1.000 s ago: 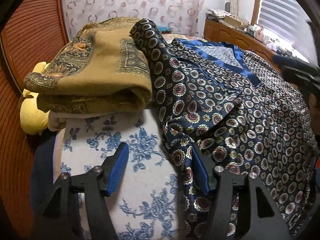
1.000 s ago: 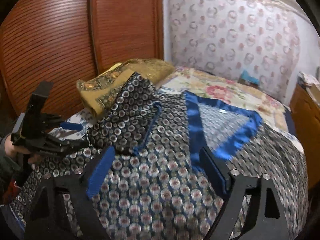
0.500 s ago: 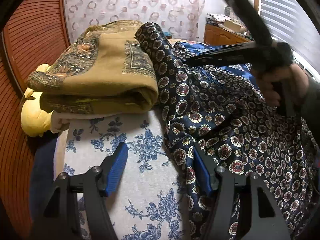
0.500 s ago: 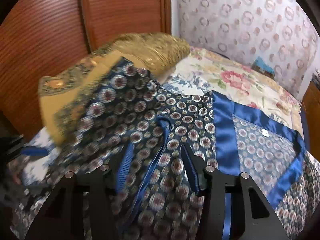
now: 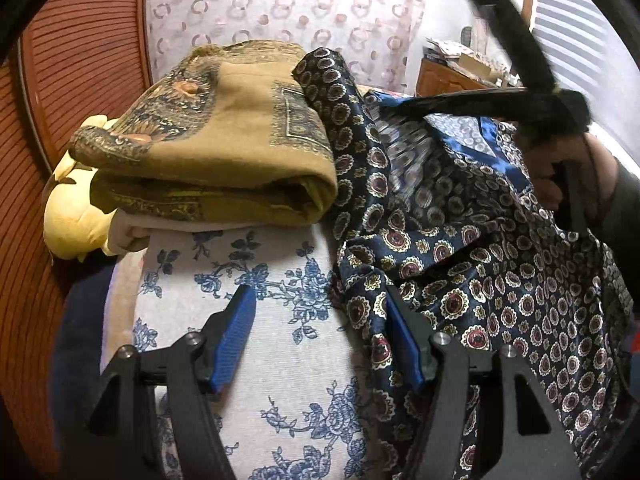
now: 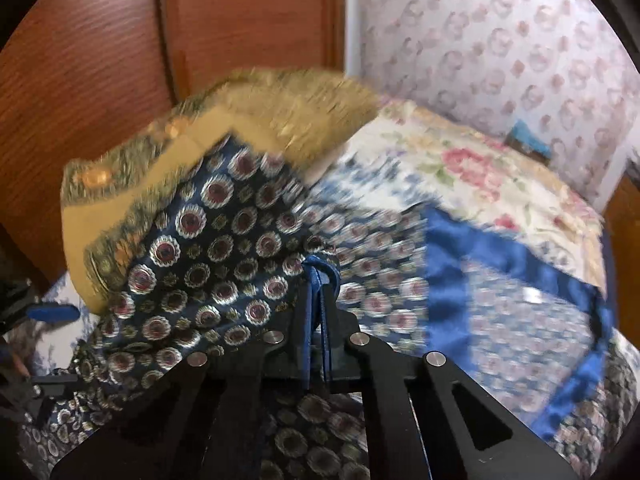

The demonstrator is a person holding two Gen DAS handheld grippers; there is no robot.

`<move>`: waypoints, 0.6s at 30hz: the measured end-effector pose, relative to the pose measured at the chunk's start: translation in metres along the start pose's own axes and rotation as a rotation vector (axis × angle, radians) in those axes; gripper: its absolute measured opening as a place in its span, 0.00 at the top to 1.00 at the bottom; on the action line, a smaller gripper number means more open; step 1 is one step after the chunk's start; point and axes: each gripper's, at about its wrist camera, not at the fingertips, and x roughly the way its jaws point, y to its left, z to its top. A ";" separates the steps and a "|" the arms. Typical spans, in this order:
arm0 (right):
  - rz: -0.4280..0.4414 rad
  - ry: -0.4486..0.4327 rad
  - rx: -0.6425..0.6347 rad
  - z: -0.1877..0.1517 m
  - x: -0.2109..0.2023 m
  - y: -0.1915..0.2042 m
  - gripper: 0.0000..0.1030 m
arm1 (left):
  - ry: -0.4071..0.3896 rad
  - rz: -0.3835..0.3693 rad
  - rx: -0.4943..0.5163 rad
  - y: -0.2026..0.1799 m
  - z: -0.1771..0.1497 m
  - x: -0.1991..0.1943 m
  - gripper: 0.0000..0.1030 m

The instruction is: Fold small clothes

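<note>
**Right hand-held gripper pinches the blue trim of the patterned garment on the bed**

The navy garment [image 5: 472,272], printed all over with small round medallions and edged in bright blue satin [image 6: 448,264], lies spread across the bed [image 5: 280,360], which is covered with a white sheet printed with blue flowers. One part of it climbs up against the side of a folded mustard-yellow cloth [image 5: 224,148] that sits on the bed near the wooden wall panels [image 5: 80,60]; a pale yellow soft item [image 5: 72,216] shows beneath that cloth, at the bed's edge by the panels.

The right hand-held gripper [image 6: 316,280] has just been closing, and its jaws now stand pressed together on a narrow fold of the garment's blue trim, which runs between the pads. The cloth around the pinch is bunched into it. In the left wrist view this gripper appears as a dark, blurred shape above the garment, with the person's hand [image 5: 568,184] around its handle.

The left hand-held gripper [image 5: 320,344] hovers low over the bed with its jaws partly apart. One blue pad [image 5: 234,336] is over bare sheet; the other [image 5: 404,348] is at the garment's near edge. Nothing is clamped between them.

A flowered quilt [image 6: 480,176] covers the far part of the bed, towards a patterned curtain [image 6: 500,40].
</note>
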 end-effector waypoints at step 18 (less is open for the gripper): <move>0.006 0.011 0.029 -0.038 -0.059 0.009 0.62 | -0.046 -0.032 0.028 -0.007 0.000 -0.005 0.49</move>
